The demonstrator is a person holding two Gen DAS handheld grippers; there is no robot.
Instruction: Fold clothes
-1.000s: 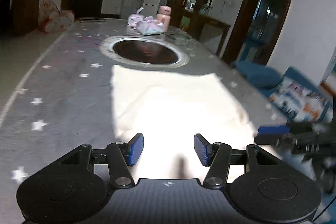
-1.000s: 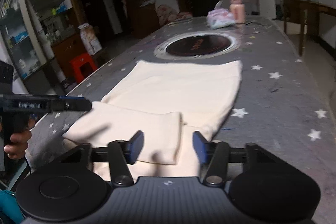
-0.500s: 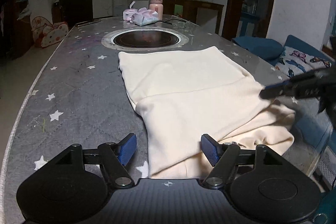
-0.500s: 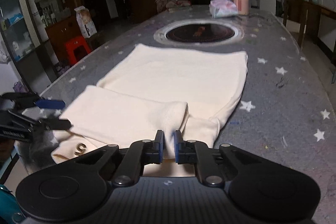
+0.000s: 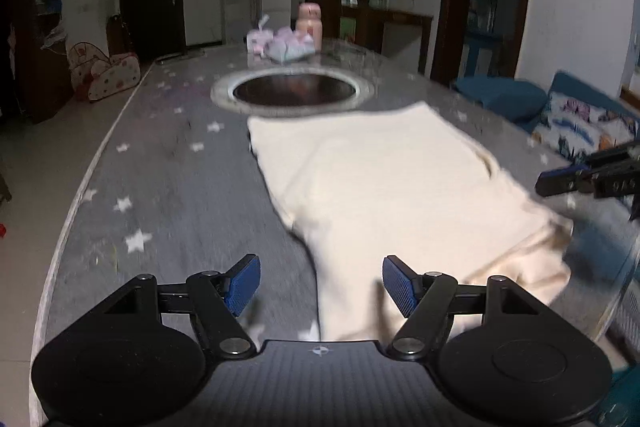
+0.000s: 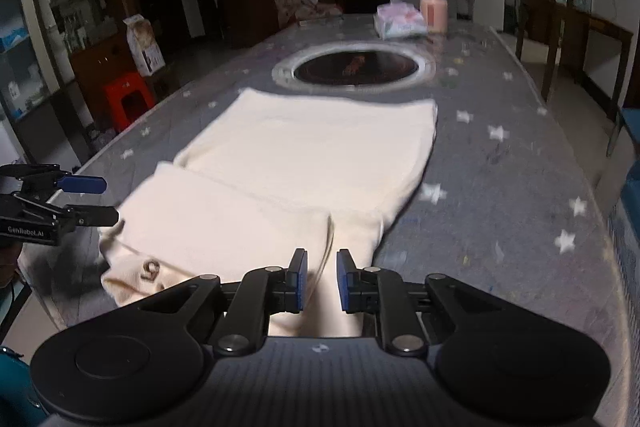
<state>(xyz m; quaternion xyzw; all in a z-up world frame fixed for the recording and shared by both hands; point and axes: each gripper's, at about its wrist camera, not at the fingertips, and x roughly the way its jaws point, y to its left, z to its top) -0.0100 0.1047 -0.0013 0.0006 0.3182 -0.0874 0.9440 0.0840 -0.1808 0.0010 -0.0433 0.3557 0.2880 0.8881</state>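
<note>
We see a cream garment [image 6: 304, 163] lying flat on a long grey table with white stars [image 6: 520, 187], just this side of the round dark hole [image 6: 354, 67] in the tabletop. Its near part is folded over, and a small mark shows by the near left corner. Our right gripper [image 6: 318, 281] sits low over the near fold. Its blue pads have just been opening a little and now stand close together with a thin gap – cloth lies under that gap, but we cannot tell if the pads squeeze it. Our left gripper [image 5: 322, 283] has its jaws spread wide, holding nothing; the near left edge of the garment lies below them. Far off stand a pink bottle [image 6: 434, 7] and a tissue pack [image 6: 400, 21].
</note>
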